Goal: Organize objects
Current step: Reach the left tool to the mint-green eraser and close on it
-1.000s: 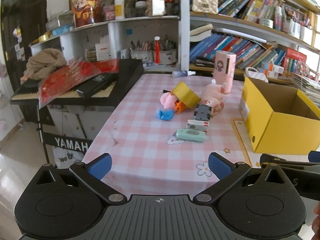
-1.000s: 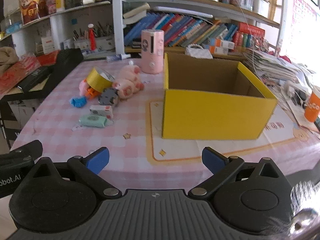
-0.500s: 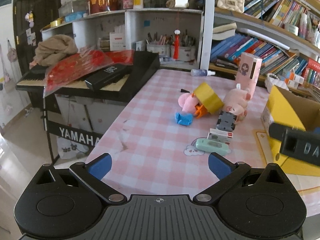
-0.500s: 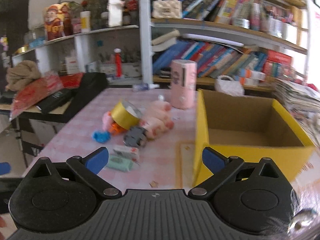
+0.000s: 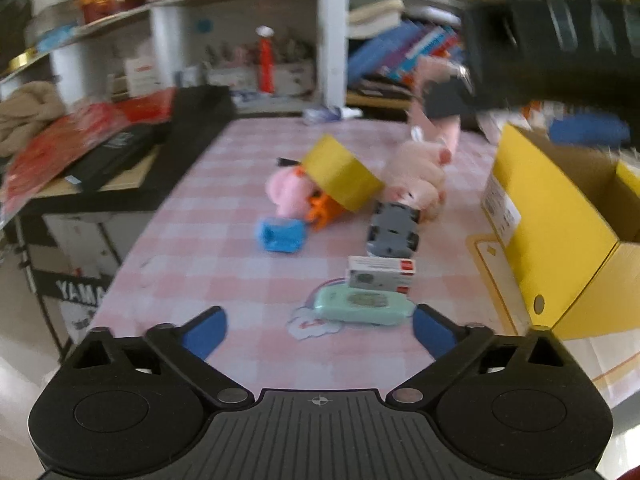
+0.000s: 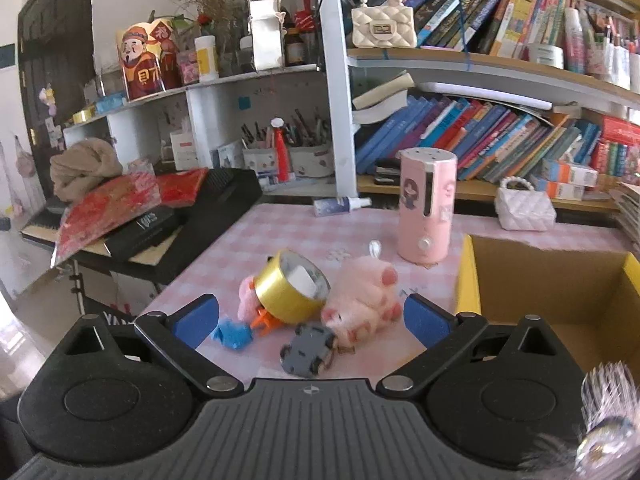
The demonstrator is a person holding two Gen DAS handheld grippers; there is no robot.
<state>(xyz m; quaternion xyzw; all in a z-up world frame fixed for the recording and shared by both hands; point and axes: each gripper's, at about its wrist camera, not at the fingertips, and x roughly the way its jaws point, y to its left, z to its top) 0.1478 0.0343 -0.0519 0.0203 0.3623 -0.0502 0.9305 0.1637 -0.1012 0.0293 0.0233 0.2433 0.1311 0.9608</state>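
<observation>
You held both tongs spread wide and empty: left tongs [image 5: 319, 326] low over the bench [image 5: 224, 248], right tongs [image 6: 311, 316] higher, over the toy pile, likely lining up a first pick. Nothing was in the yellow box [image 6: 560, 300] yet; it sat at the right with its open top up, ready for drops. The mint case [image 5: 362, 307] lay flat just ahead, long axis left-right, the small white carton [image 5: 381, 276] touching behind it. The gold tape roll [image 6: 290, 290] leaned tilted on the plush pig [image 6: 362, 304].
</observation>
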